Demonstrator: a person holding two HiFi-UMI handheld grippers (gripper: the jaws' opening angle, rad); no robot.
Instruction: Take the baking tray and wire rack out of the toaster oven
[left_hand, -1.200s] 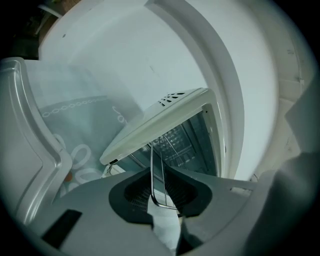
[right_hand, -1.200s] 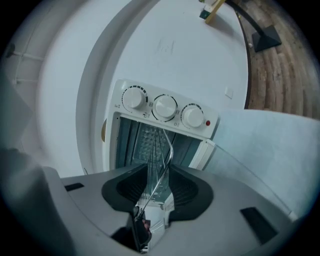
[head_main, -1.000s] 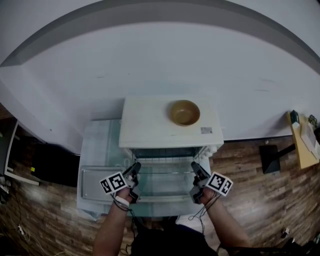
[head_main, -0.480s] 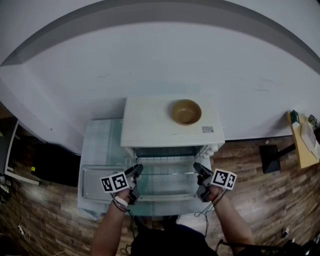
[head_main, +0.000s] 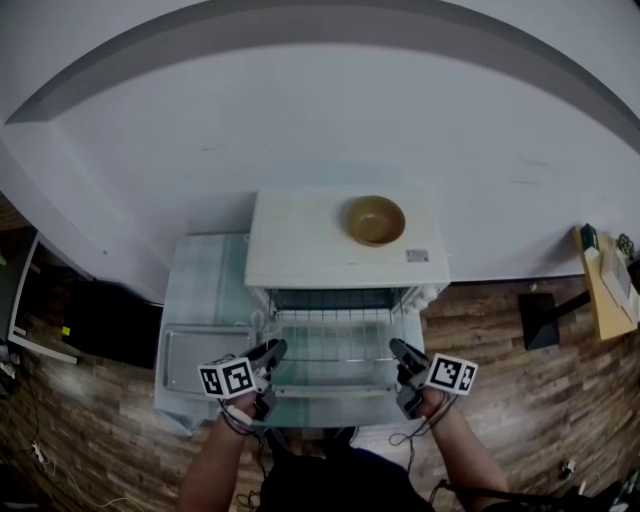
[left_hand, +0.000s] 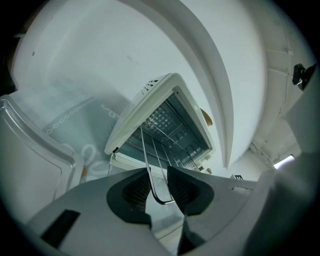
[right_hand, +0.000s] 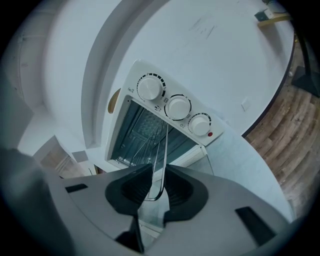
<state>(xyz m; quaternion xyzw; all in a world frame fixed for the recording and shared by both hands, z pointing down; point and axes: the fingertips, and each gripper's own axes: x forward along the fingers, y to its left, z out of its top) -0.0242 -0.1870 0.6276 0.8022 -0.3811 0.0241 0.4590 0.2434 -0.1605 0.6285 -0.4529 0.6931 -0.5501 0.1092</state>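
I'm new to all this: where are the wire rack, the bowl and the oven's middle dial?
wire rack (head_main: 337, 350), head view, middle of its wires.
bowl (head_main: 375, 220), head view, inside of its hollow.
middle dial (right_hand: 178, 107), right gripper view, its round face.

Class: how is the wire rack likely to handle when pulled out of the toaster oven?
The wire rack is thin bare rods with open gaps, so probably light. Its rods run straight while partly out of the toaster oven, suggesting stiffness. Shiny metal may slip.

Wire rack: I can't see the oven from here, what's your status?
Left gripper on wire rack corner, jaws just eased wider; right gripper just closed on other corner. Rack partway out of oven. Nothing blocking.
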